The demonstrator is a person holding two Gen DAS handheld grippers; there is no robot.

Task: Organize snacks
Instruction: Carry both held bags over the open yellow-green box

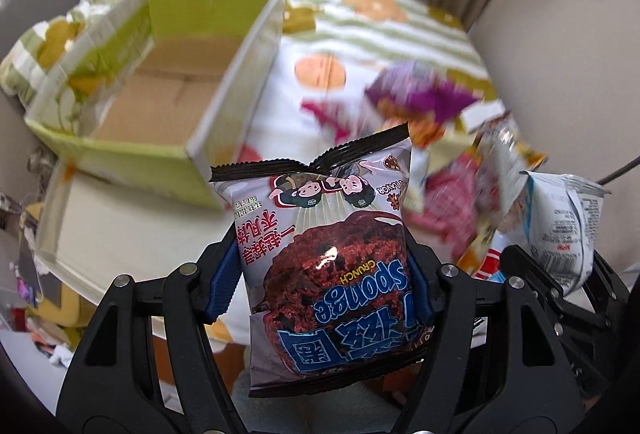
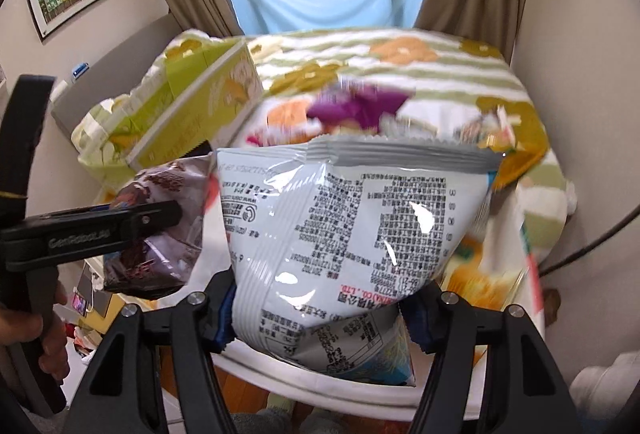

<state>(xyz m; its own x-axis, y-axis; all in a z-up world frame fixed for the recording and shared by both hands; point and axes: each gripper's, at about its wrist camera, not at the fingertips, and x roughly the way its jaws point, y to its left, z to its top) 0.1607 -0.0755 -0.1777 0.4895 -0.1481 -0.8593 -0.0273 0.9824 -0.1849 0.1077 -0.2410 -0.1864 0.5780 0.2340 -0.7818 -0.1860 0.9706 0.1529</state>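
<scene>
Left claw (image 1: 324, 290) clamped on the Sponge Crunch chocolate snack bag (image 1: 332, 266), blue pads on both sides, bag lifted clear of the desk (image 1: 132, 230). Right claw (image 2: 316, 318) clamped on a white snack bag (image 2: 352, 234), back label up. Open green cardboard box (image 1: 168, 74) on the desk, beside the loose snack pile (image 1: 440, 122).

Both grippers, same matte black build

Left gripper (image 1: 324, 286) and right gripper (image 2: 316, 310): blue pads, silver screws on the linkage arms; grey "GenRobot.AI" lettering on the left one at 9 o'clock in the right view.
</scene>
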